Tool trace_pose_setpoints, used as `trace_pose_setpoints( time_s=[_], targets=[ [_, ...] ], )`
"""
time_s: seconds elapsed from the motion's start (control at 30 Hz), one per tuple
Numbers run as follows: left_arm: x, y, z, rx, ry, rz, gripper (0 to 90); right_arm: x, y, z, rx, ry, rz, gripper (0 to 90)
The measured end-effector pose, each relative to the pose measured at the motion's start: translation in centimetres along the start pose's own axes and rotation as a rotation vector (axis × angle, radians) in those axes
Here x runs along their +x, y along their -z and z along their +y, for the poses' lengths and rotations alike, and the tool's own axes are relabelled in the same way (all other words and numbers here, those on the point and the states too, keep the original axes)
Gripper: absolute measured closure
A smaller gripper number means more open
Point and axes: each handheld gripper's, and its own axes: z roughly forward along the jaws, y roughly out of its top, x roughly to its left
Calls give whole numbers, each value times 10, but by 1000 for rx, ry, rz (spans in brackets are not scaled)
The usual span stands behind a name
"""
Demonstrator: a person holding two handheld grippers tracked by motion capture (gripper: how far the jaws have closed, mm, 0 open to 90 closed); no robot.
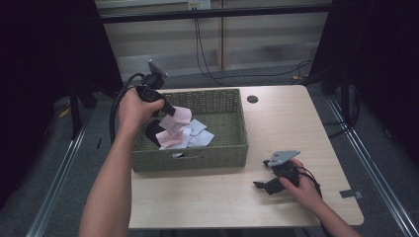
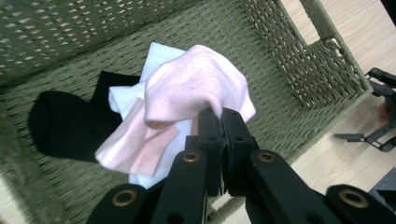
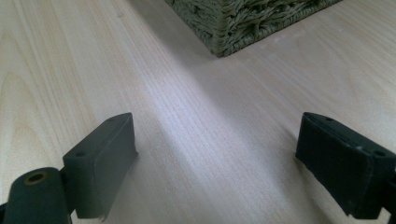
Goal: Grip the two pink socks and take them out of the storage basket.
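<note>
A green woven basket (image 1: 222,150) (image 2: 303,56) sits on the light wood table (image 1: 276,123). My left gripper (image 1: 169,109) (image 2: 221,122) hangs over the basket, shut on a pink sock (image 1: 179,116) (image 2: 196,86) lifted above the pile. Under it lie white socks (image 1: 197,133) (image 2: 126,98), another pink sock (image 1: 170,139) (image 2: 135,149) and a black sock (image 1: 153,132) (image 2: 65,123). My right gripper (image 1: 262,174) (image 3: 217,158) rests low over the table in front of the basket's right corner (image 3: 224,28), open with nothing between its jaws.
A round cable hole (image 1: 252,99) is in the table behind the basket. Dark stands and cables line the floor on both sides. Bare tabletop lies right of the basket and along the near edge.
</note>
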Motion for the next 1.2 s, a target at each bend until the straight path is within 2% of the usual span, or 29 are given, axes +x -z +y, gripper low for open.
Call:
trace_pose_setpoints(
  time_s=[0.13, 0.27, 0.37, 0.47, 0.67, 1.1, 1.2],
  targets=[
    [-5, 14, 0, -6, -19, -17, 878, 0, 0, 0, 0, 0, 0, 111],
    [-10, 22, -1, 0, -29, -20, 877, 0, 0, 0, -1, 2, -1, 112],
    [-14, 26, -3, 4, -40, -40, 877, 0, 0, 0, 0, 0, 0, 112],
    [-20, 28, -6, 8, -59, -62, 877, 0, 0, 0, -1, 2, -1, 112],
    [-34, 31, -13, 14, -110, -63, 877, 0, 0, 0, -3, 1, -2, 112],
    [-51, 40, -25, 3, -162, -88, 876, 0, 0, 0, -3, 1, -3, 111],
    [-54, 39, -30, -3, -173, -105, 876, 0, 0, 0, -4, 5, -9, 111]
  ],
)
